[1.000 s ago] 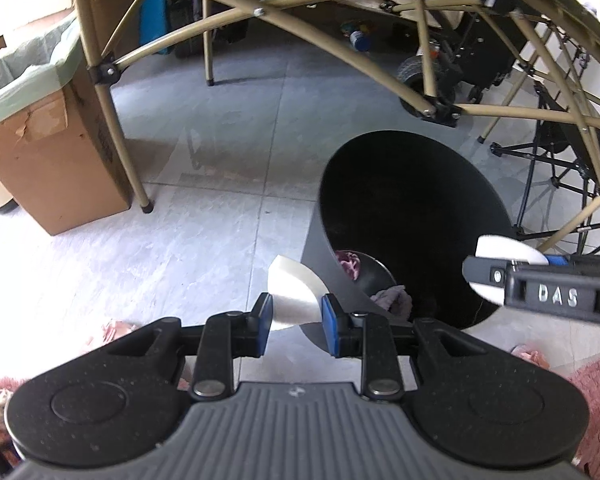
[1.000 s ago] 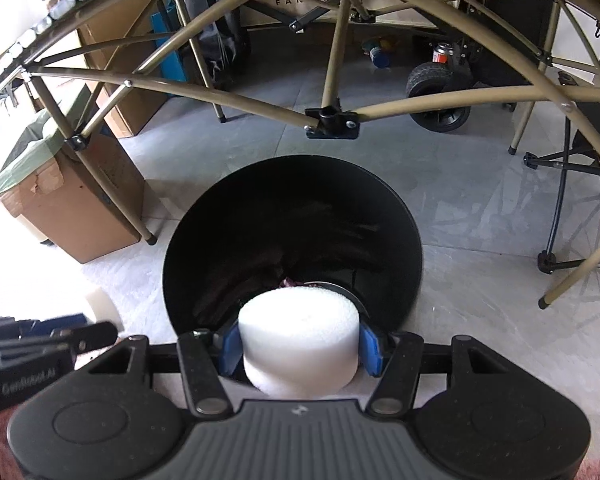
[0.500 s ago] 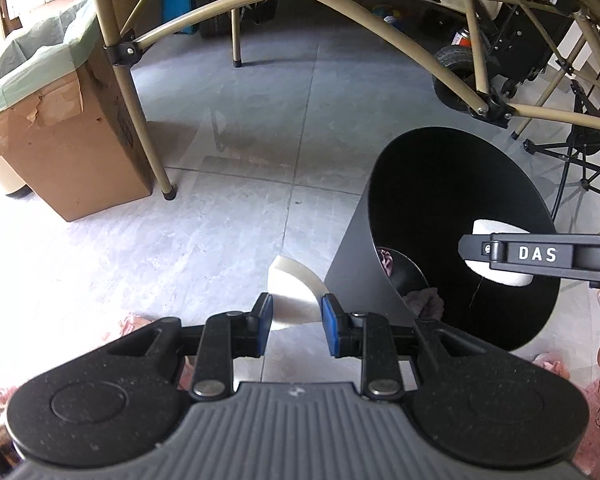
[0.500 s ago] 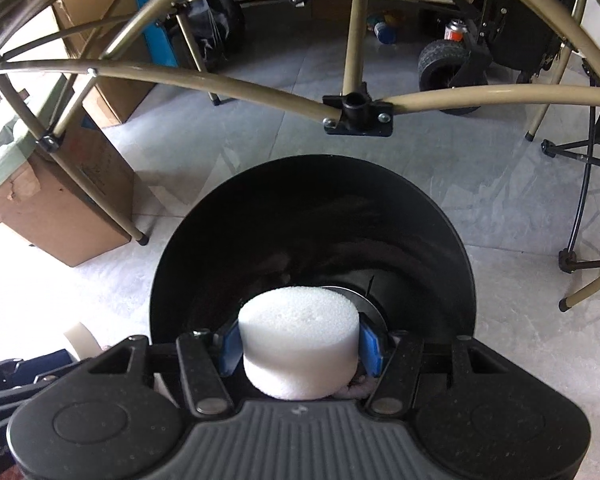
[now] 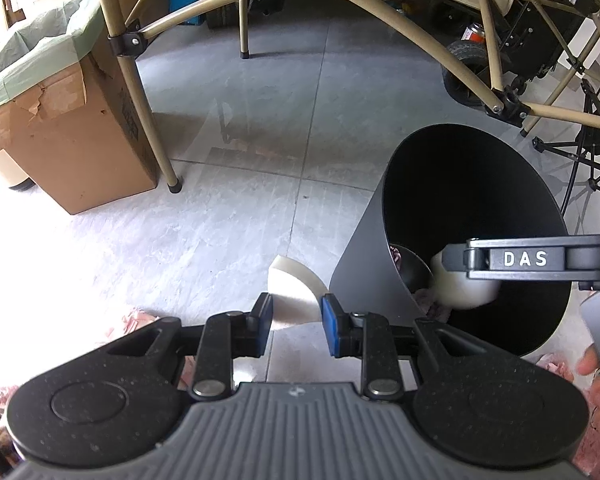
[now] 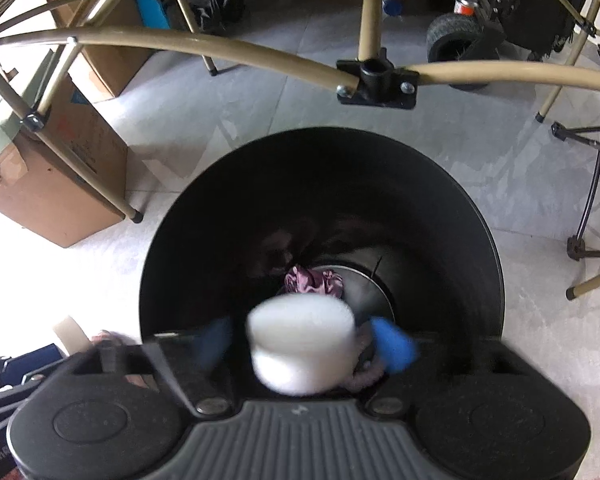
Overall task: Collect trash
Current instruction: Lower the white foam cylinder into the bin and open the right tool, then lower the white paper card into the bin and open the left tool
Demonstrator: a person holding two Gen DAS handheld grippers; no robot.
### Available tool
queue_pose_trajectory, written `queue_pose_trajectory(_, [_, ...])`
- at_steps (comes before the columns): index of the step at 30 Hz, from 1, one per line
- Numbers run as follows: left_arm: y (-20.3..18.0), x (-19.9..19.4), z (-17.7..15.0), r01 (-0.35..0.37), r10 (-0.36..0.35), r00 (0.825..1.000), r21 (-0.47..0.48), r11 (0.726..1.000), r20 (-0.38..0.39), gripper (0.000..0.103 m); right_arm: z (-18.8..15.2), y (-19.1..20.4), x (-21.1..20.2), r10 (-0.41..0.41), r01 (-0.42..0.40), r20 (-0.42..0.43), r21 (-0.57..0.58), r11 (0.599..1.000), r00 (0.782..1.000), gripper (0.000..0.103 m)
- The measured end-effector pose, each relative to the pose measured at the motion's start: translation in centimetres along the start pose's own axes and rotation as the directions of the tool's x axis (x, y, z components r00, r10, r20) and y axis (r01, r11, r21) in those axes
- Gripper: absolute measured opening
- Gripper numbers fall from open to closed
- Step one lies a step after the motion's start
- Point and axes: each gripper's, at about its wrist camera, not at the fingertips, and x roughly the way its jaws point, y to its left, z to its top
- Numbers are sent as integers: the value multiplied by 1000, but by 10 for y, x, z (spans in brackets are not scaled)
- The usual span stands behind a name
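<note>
Over the bin: the right gripper (image 6: 306,344) hangs above the mouth of the round black plastic trash bin (image 6: 452,216); its blue pads have just been spreading and now stand clear on either side of the white foam cylinder (image 6: 300,344), which sits blurred between them, apparently dropping free.
Release, done well: I would keep the jaws wide and steady over the middle of the opening until the foam clears the pads, then lift straight up so nothing clips the rim.
Left gripper (image 5: 296,320): closed on a cream wedge-shaped foam piece (image 5: 294,292), held just outside the bin wall, above the grey tiled floor (image 5: 260,120).
Next drop, as I judge it: carry that wedge sideways over the opening before letting go; from its present spot it would fall on the tiles.
Inside the bin: crumpled purple cloth or wrapper (image 6: 314,280) lies at the bottom.
Count of grippers: two.
Count of foam pieces: two, one per gripper.
Count of bins: one black.
Count of brown cardboard boxes (image 5: 72,148): at least two in the right wrist view.
</note>
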Motion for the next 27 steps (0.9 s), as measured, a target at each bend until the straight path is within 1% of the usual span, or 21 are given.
queue_pose_trajectory(1, [0, 0, 0, 0, 0, 1000, -1, 1000, 1, 27, 0, 0, 1, -9, 9, -4, 1, 1000, 1000, 103])
queue_pose_trajectory(5, [0, 0, 0, -1, 1, 1000, -3, 1000, 0, 27, -2, -1, 3, -37, 37, -25, 2, 999, 999, 103])
queue_pose_trajectory(8, [0, -2, 0, 1, -1, 1000, -2, 1000, 3, 27, -2, -2, 3, -30, 30, -29, 9, 1000, 999, 103])
queue_pose_trajectory(22, [-7, -12, 1, 10, -10, 1000, 19, 1000, 29, 27, -6, -8, -9, -26, 26, 0, 13, 1000, 1000, 103])
queue_pose_trajectory(27, [-18, -19, 3, 11, -14, 998, 50, 999, 55, 27, -6, -14, -21, -17, 16, 29, 21, 1000, 999, 103])
